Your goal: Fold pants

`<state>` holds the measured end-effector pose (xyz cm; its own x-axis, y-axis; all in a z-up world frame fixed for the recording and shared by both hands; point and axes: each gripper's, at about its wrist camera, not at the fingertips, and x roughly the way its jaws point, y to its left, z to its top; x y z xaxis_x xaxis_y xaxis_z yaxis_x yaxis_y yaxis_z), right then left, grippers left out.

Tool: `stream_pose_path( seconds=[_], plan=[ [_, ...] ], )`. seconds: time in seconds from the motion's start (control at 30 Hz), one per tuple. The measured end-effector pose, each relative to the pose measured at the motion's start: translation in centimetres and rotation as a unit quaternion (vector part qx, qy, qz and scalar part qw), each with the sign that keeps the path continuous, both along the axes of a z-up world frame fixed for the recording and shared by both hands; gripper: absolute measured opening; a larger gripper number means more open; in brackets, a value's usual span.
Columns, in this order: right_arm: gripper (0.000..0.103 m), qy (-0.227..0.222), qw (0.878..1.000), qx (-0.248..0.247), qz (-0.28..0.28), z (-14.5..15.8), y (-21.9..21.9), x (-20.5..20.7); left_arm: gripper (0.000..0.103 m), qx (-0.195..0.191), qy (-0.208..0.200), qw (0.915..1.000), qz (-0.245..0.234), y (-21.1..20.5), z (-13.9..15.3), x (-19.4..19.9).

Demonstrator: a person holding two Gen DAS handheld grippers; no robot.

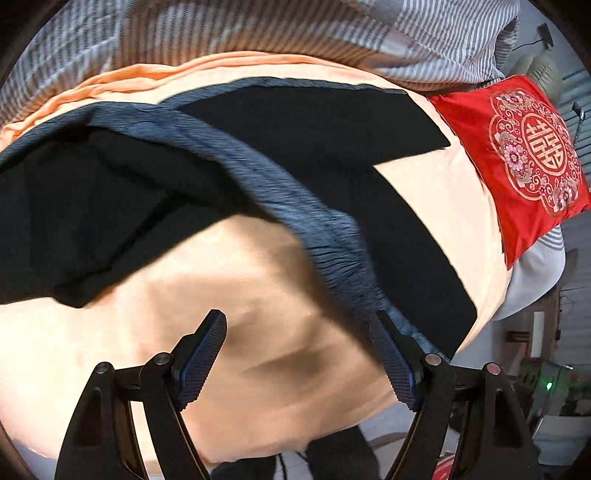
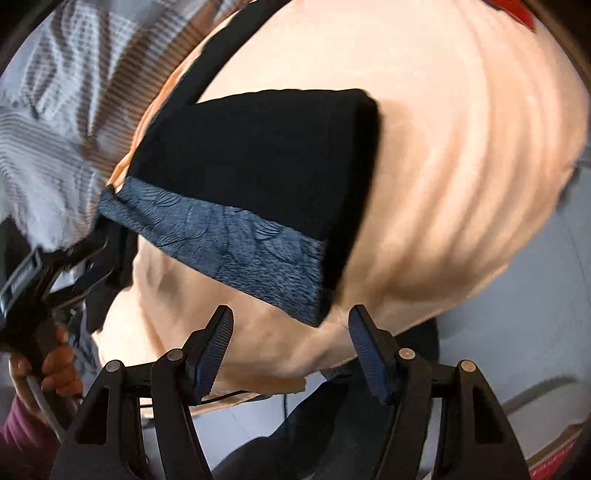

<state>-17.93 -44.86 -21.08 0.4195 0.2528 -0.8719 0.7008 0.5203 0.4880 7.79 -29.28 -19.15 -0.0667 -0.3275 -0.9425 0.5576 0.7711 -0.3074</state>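
Black pants [image 1: 314, 122] with a grey-blue ribbed waistband [image 1: 236, 155] lie on a peach sheet [image 1: 240, 295]. In the left wrist view my left gripper [image 1: 297, 354] is open and empty, its right fingertip next to the waistband's near end. In the right wrist view the pants [image 2: 258, 158] lie folded, the waistband [image 2: 229, 240] toward me. My right gripper [image 2: 290, 339] is open and empty, just short of the waistband's near corner. The left gripper [image 2: 92, 254] shows at the waistband's left end; its jaws are blurred there.
A red embroidered cushion [image 1: 524, 155] lies at the sheet's right end. A grey striped quilt [image 1: 258, 26] is bunched behind the sheet, also in the right wrist view [image 2: 55, 110]. The bed edge [image 2: 295, 380] and floor [image 2: 535, 350] are close below my right gripper.
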Motion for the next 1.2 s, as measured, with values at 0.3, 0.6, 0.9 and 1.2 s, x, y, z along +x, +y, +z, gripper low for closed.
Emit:
stream_pose_path(
  seconds=[0.3, 0.6, 0.9, 1.2],
  plan=[
    [0.006, -0.004, 0.997, 0.079, 0.012, -2.0, -1.5, 0.4, 0.079, 0.015, 0.043, 0.9985, 0.032, -2.2, -3.0, -1.6],
    [0.003, -0.1, 0.986, 0.124, 0.047, 4.8, -6.1, 3.3, 0.018, -0.021, 0.049, 0.9983, 0.022, -4.5, 0.1, -1.1],
    [0.003, -0.17, 0.979, 0.103, 0.038, 9.2, -17.6, 12.5, 0.018, -0.053, -0.002, 0.9983, 0.026, -10.4, 5.0, 6.0],
    [0.003, -0.121, 0.986, 0.053, 0.101, 5.6, -26.1, 26.9, 0.019, -0.014, -0.021, 0.9981, 0.056, -16.7, 1.4, 13.1]
  ],
)
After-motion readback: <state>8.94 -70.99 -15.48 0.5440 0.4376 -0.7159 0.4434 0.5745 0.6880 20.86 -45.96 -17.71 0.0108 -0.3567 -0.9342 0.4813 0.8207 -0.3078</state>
